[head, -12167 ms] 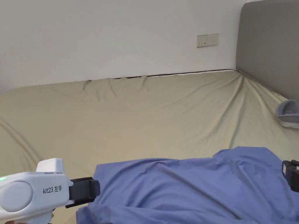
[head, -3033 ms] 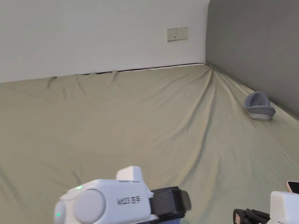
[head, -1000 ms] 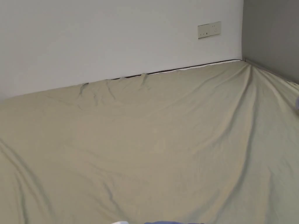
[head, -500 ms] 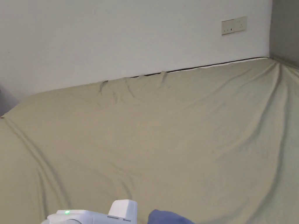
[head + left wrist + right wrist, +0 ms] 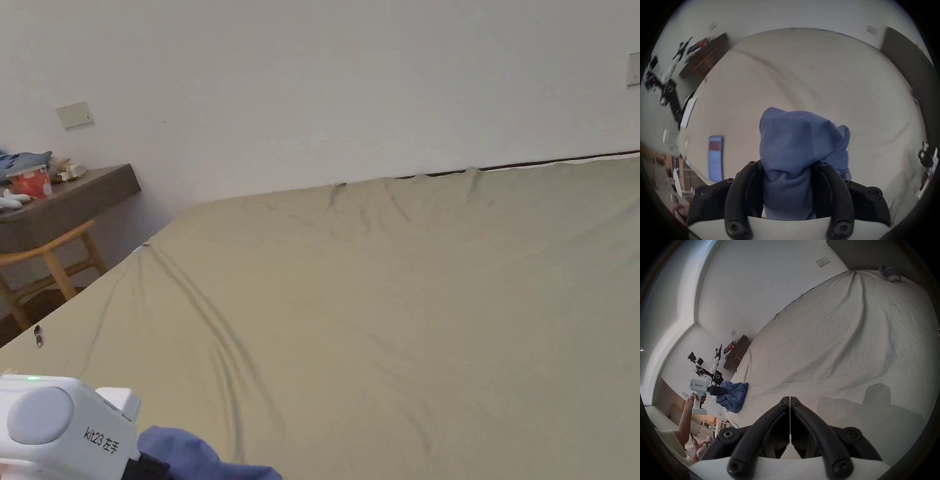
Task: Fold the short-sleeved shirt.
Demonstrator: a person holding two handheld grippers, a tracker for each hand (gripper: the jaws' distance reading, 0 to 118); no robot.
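I have the shirt (image 5: 795, 155) bunched in the left gripper (image 5: 786, 164), both jaws pressed into the blue cloth, so it is clamped on it. From the right gripper view the shirt (image 5: 733, 395) is a crumpled wad at the near-left edge of the bed (image 5: 843, 340), its bulk hanging down from the left gripper (image 5: 717, 390); I cannot make out a collar or hem, so which way it points I cannot tell, but its long run is roughly vertical, drooping from the jaws. The right gripper (image 5: 789, 398) hangs over bare sheet well apart from the shirt, its jaws closed tip to tip on nothing.

12.2 s ago the shirt lay spread flat across the bed with a gripper at each side; now it is gathered into 1 lump in my left one. The head camera has also swung left, bringing a desk (image 5: 69, 194) and stool (image 5: 47, 262) into sight.

In the head view I get just a blue fold (image 5: 187, 453) beside the left gripper's white body (image 5: 65, 428). The left gripper view adds a phone (image 5: 715, 158) lying on the bed, and the right gripper view the hand (image 5: 694, 400) on the left handle and a grey object (image 5: 890, 273) at the far corner
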